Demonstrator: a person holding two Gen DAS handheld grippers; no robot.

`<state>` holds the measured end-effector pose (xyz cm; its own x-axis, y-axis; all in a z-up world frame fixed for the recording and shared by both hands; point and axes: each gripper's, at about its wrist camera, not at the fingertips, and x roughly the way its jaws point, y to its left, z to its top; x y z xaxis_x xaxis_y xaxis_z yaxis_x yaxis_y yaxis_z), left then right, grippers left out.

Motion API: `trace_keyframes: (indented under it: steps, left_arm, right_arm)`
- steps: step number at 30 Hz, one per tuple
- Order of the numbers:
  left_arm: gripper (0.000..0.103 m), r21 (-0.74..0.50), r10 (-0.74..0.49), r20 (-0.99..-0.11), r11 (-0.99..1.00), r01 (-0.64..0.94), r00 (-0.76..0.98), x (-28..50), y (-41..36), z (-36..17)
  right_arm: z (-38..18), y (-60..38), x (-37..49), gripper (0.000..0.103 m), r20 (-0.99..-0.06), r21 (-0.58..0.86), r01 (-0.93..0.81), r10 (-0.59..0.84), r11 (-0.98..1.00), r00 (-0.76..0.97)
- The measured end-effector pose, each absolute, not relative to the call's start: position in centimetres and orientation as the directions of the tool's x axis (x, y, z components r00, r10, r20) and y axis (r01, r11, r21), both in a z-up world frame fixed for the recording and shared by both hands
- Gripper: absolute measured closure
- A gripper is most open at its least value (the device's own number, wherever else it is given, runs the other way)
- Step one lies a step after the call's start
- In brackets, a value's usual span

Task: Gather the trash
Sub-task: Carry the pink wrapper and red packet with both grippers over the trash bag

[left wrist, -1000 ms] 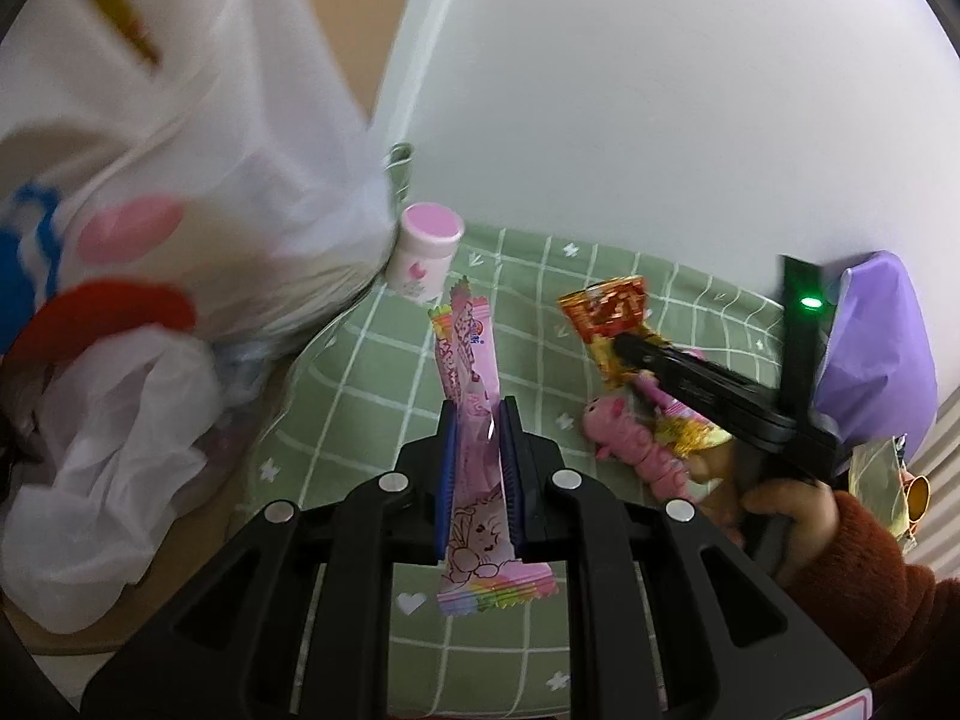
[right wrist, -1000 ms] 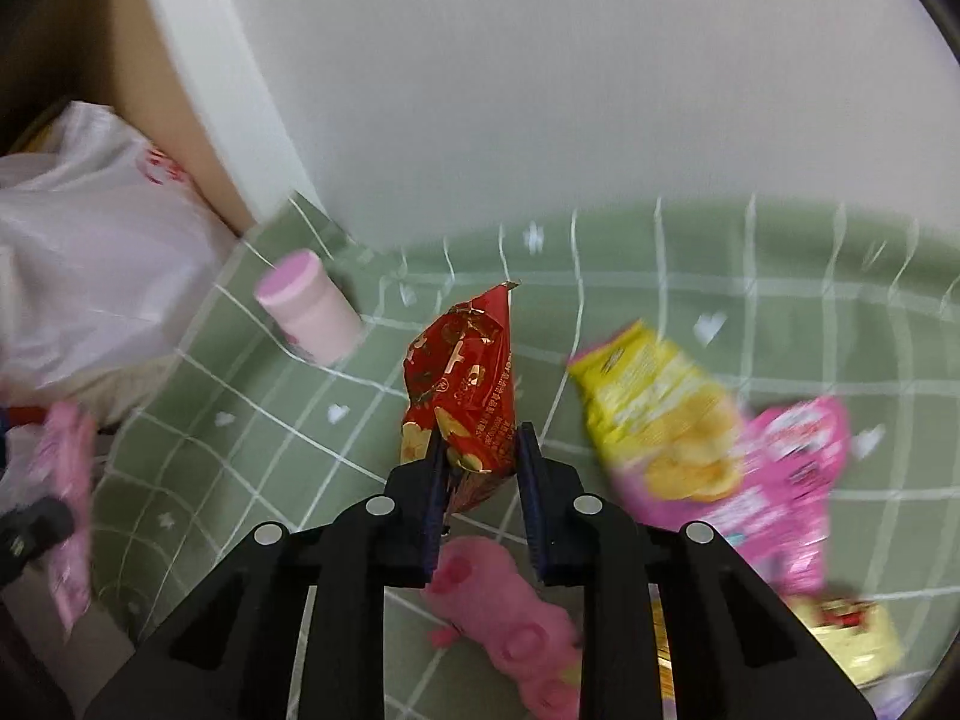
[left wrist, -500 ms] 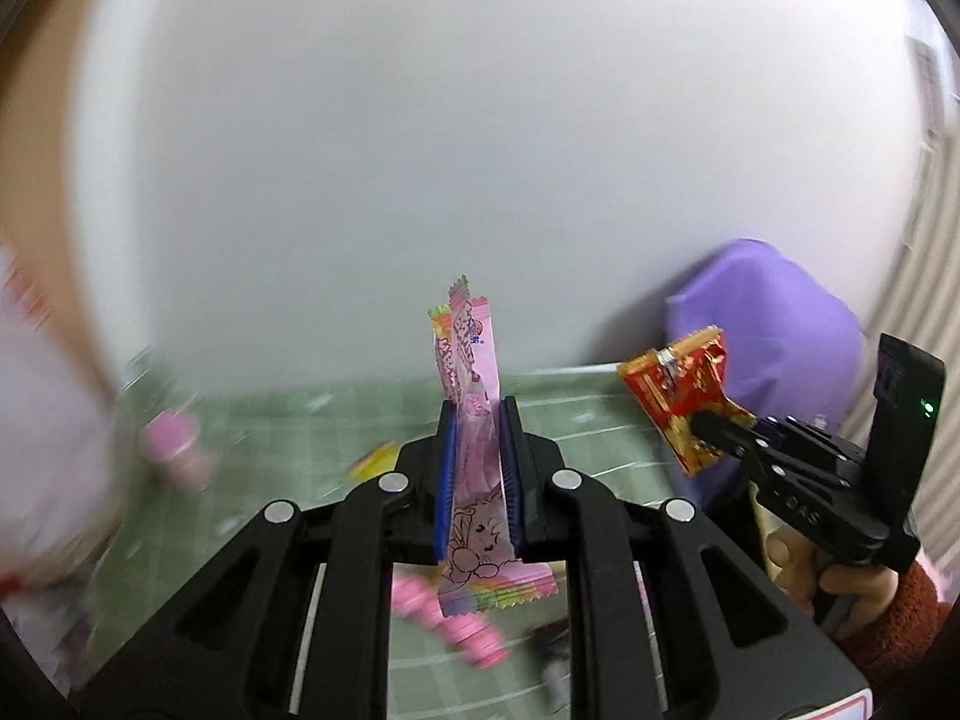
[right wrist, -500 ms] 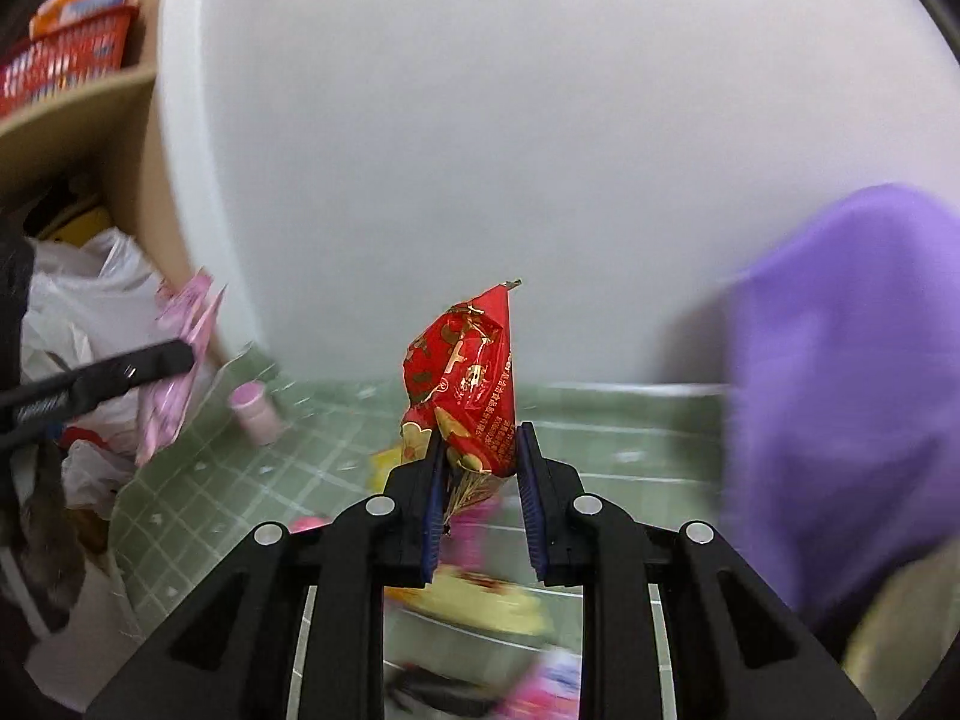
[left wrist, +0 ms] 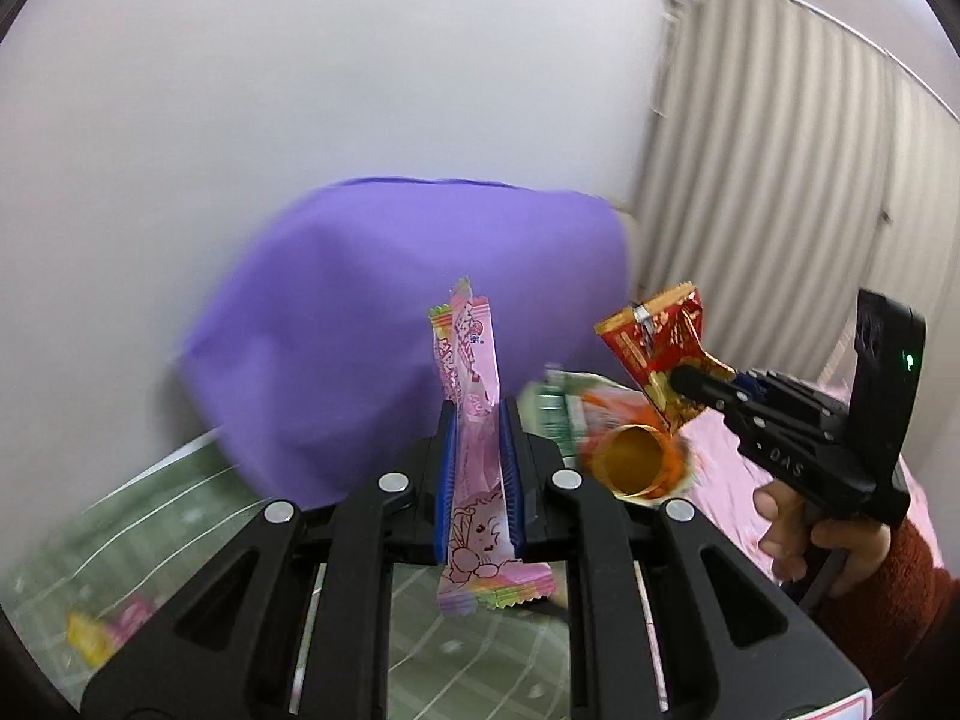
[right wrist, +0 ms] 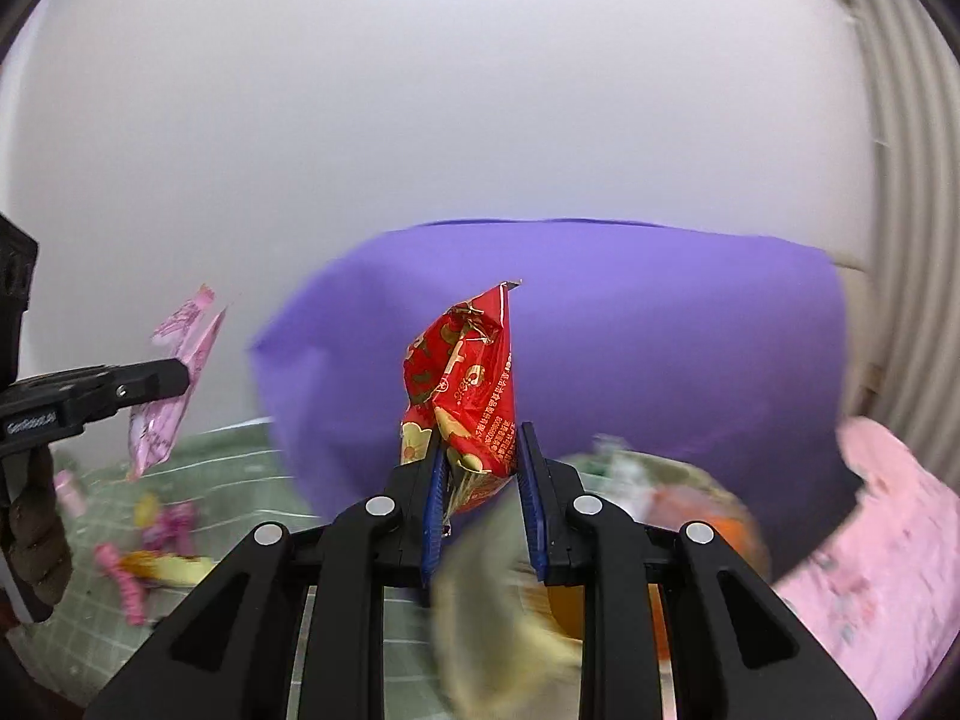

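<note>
- The blurred orange cup has contents too smeared to make out.
- The left gripper clamps a pink wrapper.
- The right gripper clamps a red packet.

big purple pillow leaning on the white wall, green checked sheet below, ribbed curtain at 2 o'clock

Both tongs swung from green cloth toward purple bag.
</note>
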<state>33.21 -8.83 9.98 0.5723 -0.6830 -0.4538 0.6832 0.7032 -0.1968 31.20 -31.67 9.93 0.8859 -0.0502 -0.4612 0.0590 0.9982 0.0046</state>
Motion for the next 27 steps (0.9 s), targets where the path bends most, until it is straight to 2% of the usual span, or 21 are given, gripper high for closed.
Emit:
trace_keyframes:
  steps: [9, 13, 19, 22, 27]
  left_arm:
    - [0.090, -0.182, -0.750, -0.498, 0.581, 0.793, 0.435, 33.2, -19.2, 8.7]
    - [0.090, -0.196, -0.758, -0.554, 0.520, 0.831, 0.344, 33.7, -23.1, 6.9]
    - [0.091, -0.189, -0.704, -0.657, 0.499, 0.846, 0.269, 35.8, -28.9, 2.3]
    - [0.094, -0.168, -0.640, -0.721, 0.534, 0.829, 0.266, 37.9, -30.1, -0.4]
    - [0.095, -0.184, -0.617, -0.741, 0.566, 0.804, 0.265, 40.5, -29.6, -1.8]
  right_arm:
    - [9.8, -40.5, 27.8, 0.081, -0.431, 0.023, 0.257, -0.222, 0.966, 0.874]
    - [9.2, -43.6, 27.2, 0.081, -0.442, 0.029, 0.291, -0.249, 0.956, 0.862]
    - [7.3, -45.2, 28.9, 0.081, -0.496, 0.043, 0.211, -0.162, 0.977, 0.853]
    - [5.1, -45.5, 31.6, 0.081, -0.564, 0.054, 0.135, -0.082, 0.989, 0.822]
    - [0.9, -44.9, 35.6, 0.081, -0.667, 0.026, 0.061, -0.029, 0.998, 0.745]
